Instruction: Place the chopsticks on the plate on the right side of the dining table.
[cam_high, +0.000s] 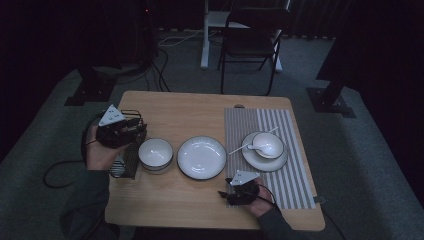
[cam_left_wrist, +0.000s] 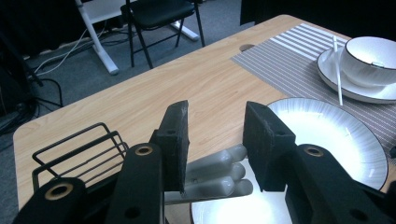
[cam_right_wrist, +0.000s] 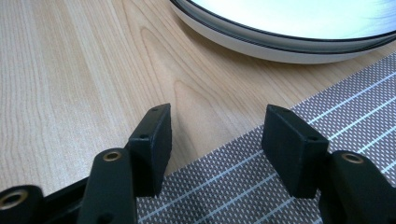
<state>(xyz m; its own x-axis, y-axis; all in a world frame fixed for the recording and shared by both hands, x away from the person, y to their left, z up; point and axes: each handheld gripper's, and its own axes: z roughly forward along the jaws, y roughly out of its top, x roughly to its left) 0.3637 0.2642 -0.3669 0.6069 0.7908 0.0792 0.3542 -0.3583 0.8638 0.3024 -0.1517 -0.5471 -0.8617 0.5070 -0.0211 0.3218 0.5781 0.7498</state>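
White plastic chopstick bundle (cam_left_wrist: 212, 175) lies crosswise under the left gripper (cam_left_wrist: 215, 140), long axis pointing toward the shallow white plate (cam_left_wrist: 327, 140); jaws straddle it half-wide, not pinching yet. Right gripper (cam_right_wrist: 215, 144) hangs empty, parted, over the striped placemat (cam_right_wrist: 299, 135).

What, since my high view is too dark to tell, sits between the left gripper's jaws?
Observer: A few pale rounded handles lie low between the jaws of the left gripper, which stand apart.
Operator: And the right one?
Observer: The right gripper is open with nothing between its jaws, poised over the edge of the striped placemat.
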